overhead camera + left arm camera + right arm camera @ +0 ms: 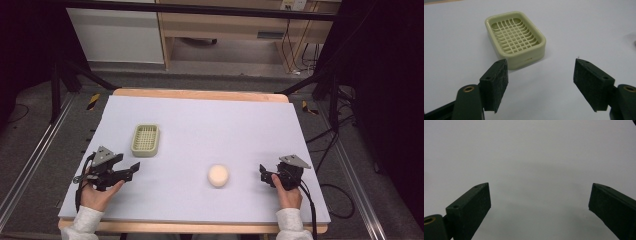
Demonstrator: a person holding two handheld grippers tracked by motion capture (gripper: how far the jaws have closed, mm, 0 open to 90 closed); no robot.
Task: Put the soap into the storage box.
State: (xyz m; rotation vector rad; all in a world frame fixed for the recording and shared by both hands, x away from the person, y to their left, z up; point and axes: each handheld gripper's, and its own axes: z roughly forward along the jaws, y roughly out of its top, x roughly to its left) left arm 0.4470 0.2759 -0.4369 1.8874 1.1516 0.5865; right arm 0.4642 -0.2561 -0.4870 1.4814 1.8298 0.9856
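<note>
Lavender-grey table cover (200,125) carried 2 items, well apart: a pale green soap dish (145,140) with a grid floor on the left half, and a round cream soap bar (218,175) nearer the person, right of centre. Dish sat flat, long side running away from the person, nothing in it. Soap lay loose on the cover, touching nothing. Left gripper (134,169) rested near the front-left edge, jaws spread wide and holding nothing; in the left gripper view the dish (515,37) stood just ahead, nearer the left pad. Right gripper (262,173) sat near the soap's right side, apart from it, jaws likewise released and empty; the right gripper view showed bare cover (529,157) between the pads. Judgement: step in hand was the reach for the soap, likely bound for the dish. Right gripper was the closer 1. To do it well: approach low from the right, centre the bar between both pads, close gently across its widest part since soap may be slick and could squirt out. Left gripper could steady the dish rim so it doesn't skid at release.
</note>
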